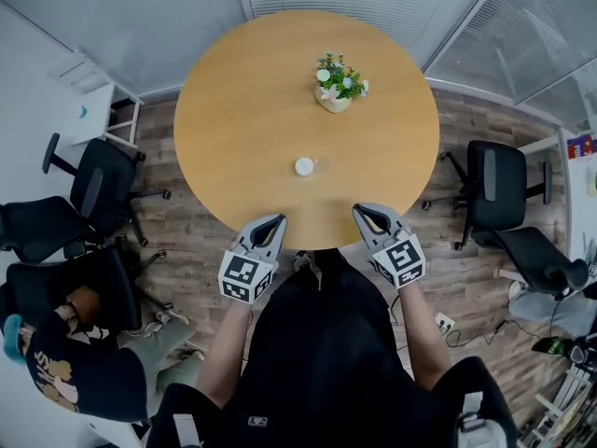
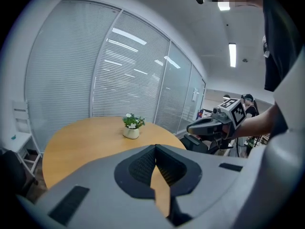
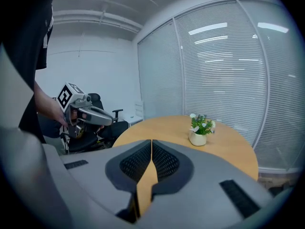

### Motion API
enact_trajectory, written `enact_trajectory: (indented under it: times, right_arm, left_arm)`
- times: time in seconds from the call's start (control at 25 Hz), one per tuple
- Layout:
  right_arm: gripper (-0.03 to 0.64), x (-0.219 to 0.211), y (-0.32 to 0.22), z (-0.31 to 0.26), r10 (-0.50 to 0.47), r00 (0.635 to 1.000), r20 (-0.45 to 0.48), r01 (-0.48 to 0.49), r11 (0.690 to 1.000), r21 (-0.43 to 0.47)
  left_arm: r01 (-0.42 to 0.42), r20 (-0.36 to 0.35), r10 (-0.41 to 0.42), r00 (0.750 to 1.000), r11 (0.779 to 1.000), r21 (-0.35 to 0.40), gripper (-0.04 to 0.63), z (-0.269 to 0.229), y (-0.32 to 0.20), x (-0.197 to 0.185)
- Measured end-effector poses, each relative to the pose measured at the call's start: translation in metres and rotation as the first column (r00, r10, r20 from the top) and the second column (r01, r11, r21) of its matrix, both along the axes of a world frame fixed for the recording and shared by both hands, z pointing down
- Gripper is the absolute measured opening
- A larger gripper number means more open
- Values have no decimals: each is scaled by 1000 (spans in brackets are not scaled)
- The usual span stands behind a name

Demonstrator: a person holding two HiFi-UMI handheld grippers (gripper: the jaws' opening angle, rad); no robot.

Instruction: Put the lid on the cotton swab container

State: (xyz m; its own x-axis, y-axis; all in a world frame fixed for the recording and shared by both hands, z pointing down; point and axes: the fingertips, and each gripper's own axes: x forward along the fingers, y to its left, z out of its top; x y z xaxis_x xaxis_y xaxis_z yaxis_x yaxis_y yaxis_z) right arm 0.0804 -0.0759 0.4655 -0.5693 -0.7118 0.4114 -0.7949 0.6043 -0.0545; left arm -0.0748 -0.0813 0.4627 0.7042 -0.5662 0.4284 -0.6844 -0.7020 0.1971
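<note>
OK, both grippers sit at the near rim of the tabletop [image 1: 233, 91], nothing in hand. Left gripper [image 1: 276, 221]: jaws pressed together and empty; its own view shows the pads meeting, with only wood visible through the gap below them. Right gripper [image 1: 361, 214]: same, jaws together on nothing. The cotton swab container [image 1: 304, 166] looks to be the small white round thing ahead of both sets of jaws, roughly midway between their lines and well apart from either tip. Neither gripper view shows it, probably because it sits below the jaw bodies. I can't make out the lid separately at this size. The potted plant [image 1: 338, 84] stands farther out beyond the container, clear of the working lane. My read: a neutral ready pose, task not started. Jaws are shut since there's nothing to carry yet, tips angled inward toward the container. Any pick needs the jaws opened first.
</note>
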Motion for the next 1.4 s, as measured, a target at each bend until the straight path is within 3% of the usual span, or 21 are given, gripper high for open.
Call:
enact_trajectory:
  times: [0.4, 0.72, 1.0, 1.4]
  right_arm:
    - [5, 9, -72, 24, -118, 993, 24, 119, 993, -26]
    - [5, 8, -95, 45, -196, 980, 45, 198, 979, -54]
    - [5, 7, -111, 64, -197, 980, 38, 200, 976, -86]
    - [5, 10, -134, 128, -101, 995, 23, 104, 981, -166]
  left_arm:
    - [93, 38, -91, 995, 994, -55, 6, 31, -50, 17]
    - [157, 47, -154, 987, 986, -59, 6, 47, -66, 24]
    - [194, 55, -190, 980, 979, -70, 6, 65, -85, 13]
    - [204, 103, -189, 977, 966, -161, 6, 151, -102, -11]
